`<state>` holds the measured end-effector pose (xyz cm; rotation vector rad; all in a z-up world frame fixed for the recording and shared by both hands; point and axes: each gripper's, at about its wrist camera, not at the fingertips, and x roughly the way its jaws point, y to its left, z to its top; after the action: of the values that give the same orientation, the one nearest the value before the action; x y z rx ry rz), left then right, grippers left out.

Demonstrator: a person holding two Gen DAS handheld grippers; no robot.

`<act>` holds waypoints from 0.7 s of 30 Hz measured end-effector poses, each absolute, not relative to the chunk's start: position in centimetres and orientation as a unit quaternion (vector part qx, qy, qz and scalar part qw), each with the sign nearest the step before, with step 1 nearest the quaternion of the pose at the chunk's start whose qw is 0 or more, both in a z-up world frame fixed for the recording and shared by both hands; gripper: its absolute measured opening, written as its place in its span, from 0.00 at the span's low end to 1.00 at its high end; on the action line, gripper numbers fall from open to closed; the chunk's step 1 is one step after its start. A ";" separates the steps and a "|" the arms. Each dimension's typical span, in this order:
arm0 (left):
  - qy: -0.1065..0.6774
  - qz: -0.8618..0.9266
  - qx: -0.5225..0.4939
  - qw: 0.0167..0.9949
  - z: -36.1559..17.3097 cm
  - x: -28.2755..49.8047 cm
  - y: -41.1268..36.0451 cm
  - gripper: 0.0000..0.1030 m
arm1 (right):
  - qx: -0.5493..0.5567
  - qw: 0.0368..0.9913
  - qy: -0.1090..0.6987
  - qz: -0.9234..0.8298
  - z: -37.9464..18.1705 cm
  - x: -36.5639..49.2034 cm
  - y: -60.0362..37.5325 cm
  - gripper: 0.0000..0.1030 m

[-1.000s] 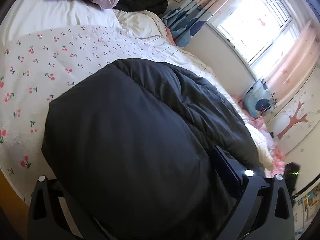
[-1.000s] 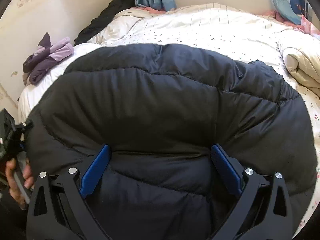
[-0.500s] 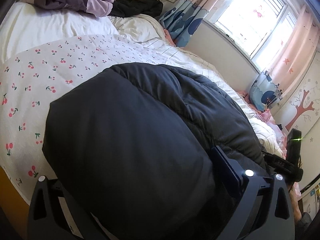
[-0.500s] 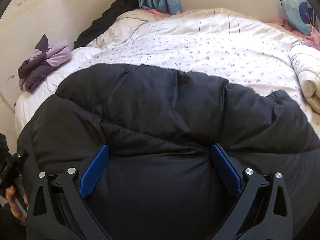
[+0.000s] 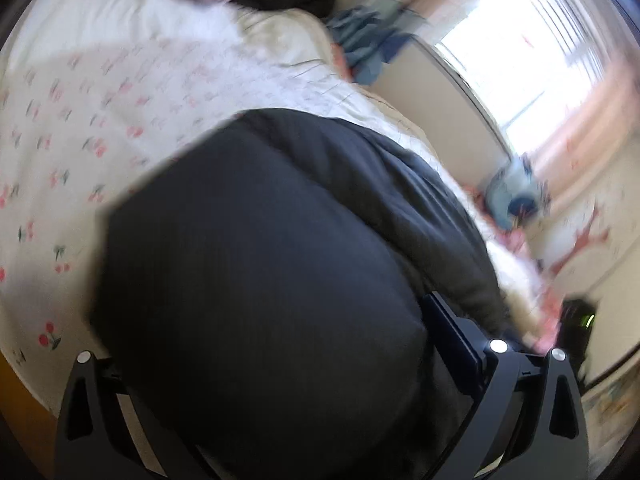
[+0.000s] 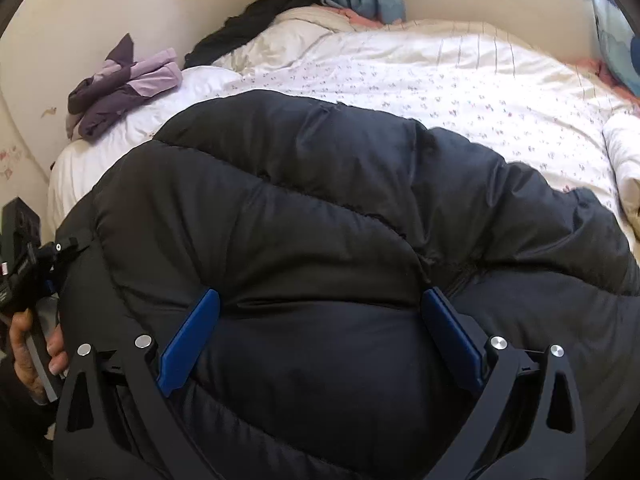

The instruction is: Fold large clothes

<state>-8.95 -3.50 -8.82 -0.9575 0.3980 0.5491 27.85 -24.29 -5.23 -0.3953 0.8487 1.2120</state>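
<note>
A bulky black quilted down jacket is bunched between the widely spread blue-padded fingers of the right tongs and fills the gap of the left tongs, whose fingers also stand spread, both pressed into it over the cherry-print white bed quilt ahead. A fold of the body is judged to be in hand. Next, the padding must be flattened forward and the edges aligned.

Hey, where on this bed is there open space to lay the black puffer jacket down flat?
Free: the cherry-print sheet beyond the black puffer jacket, between the purple clothes near the wall and the rolled white duvet on the right. Also a sheet strip left of the jacket in the left view. Crowded: the far corner with dark clothing.
</note>
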 end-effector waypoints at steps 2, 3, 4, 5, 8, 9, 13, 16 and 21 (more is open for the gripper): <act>0.169 0.267 -0.482 0.817 -9.0 -10.3 -2.5 0.93 | -0.167 0.722 0.378 0.555 -4.5 27.2 -24.8 0.94; 0.166 0.268 -0.489 0.813 -9.0 -10.6 -2.1 0.93 | -0.163 0.720 0.373 0.562 -4.4 26.7 -25.2 0.94; 0.167 0.263 -0.492 0.813 -9.1 -10.5 -1.9 0.93 | -0.168 0.720 0.369 0.563 -4.5 26.1 -25.3 0.94; 0.174 0.255 -0.495 0.812 -9.2 -10.1 -1.7 0.93 | -0.179 0.721 0.371 0.557 -4.9 25.7 -25.2 0.94; 0.196 0.223 -0.514 0.804 -9.9 -8.7 -1.7 0.93 | -0.187 0.720 0.379 0.551 -5.0 25.5 -25.6 0.94; 0.195 0.223 -0.509 0.808 -9.6 -8.5 -2.0 0.93 | -0.174 0.722 0.378 0.553 -4.5 25.3 -25.9 0.94; 0.188 0.219 -0.535 0.794 -10.5 -8.7 -1.1 0.93 | -0.190 0.714 0.370 0.564 -4.2 23.8 -26.6 0.94; 0.169 0.222 -0.565 0.777 -10.7 -9.5 -0.3 0.93 | -0.216 0.717 0.368 0.551 -4.7 23.2 -26.8 0.94; 0.170 0.188 -0.558 0.790 -10.0 -8.9 -0.2 0.91 | -0.224 0.720 0.368 0.544 -5.2 22.0 -27.2 0.94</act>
<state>-8.86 -0.22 -9.97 -1.2024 0.3666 0.4052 22.00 -27.18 -5.17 -0.4962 0.8140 1.2025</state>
